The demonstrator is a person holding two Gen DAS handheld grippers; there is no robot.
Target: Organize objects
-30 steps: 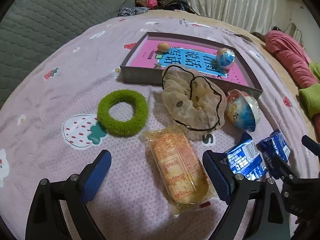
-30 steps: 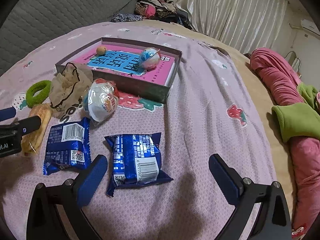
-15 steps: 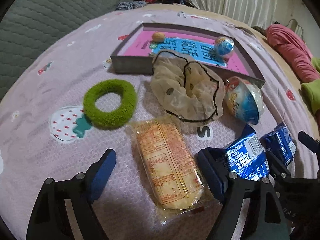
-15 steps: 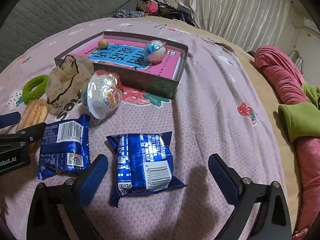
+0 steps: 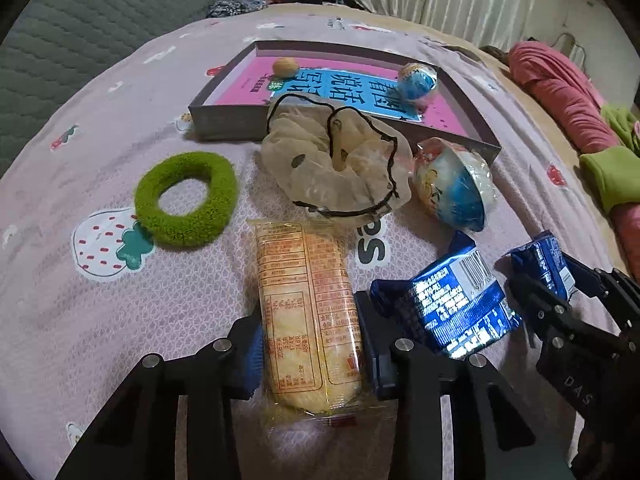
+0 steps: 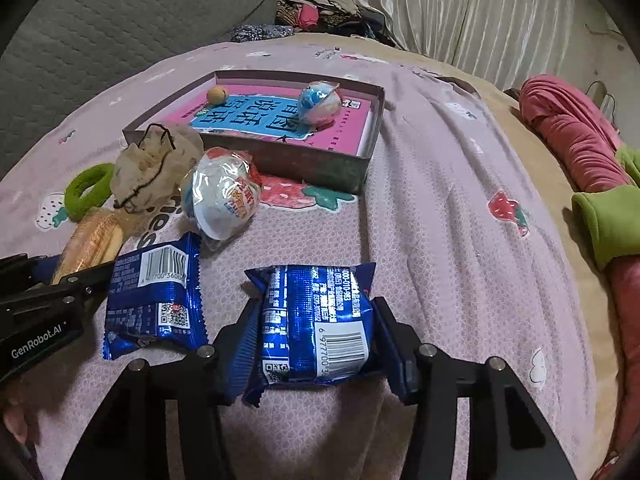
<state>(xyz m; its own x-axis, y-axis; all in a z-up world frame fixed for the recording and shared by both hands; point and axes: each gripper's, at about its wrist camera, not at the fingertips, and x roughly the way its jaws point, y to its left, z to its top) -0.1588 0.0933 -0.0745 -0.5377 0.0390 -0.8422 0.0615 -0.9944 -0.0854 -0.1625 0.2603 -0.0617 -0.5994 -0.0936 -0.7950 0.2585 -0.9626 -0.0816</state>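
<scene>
My left gripper [image 5: 310, 344] is shut on a long yellow snack packet [image 5: 308, 308] that lies on the pink bedspread. My right gripper [image 6: 316, 340] is shut on a blue snack packet [image 6: 316, 320]. A second blue packet [image 6: 154, 294] lies to its left, between the two grippers; it also shows in the left wrist view [image 5: 452, 300]. A grey box [image 6: 320, 164] at the back holds a pink book [image 6: 272, 120], a small nut [image 6: 217, 95] and a wrapped ball [image 6: 320, 100]. A larger wrapped ball [image 6: 222, 198] lies in front of the box.
A green fuzzy ring [image 5: 186, 198] and a beige scrunchie [image 5: 336, 168] lie on the bedspread left of the box front. Red and green clothes [image 6: 580, 148] lie along the right side. A grey cushion [image 6: 100, 36] is at the back left.
Both grippers moved forward and down and closed: the left on the yellow packet, the right on the blue packet. They were open a second ago.
</scene>
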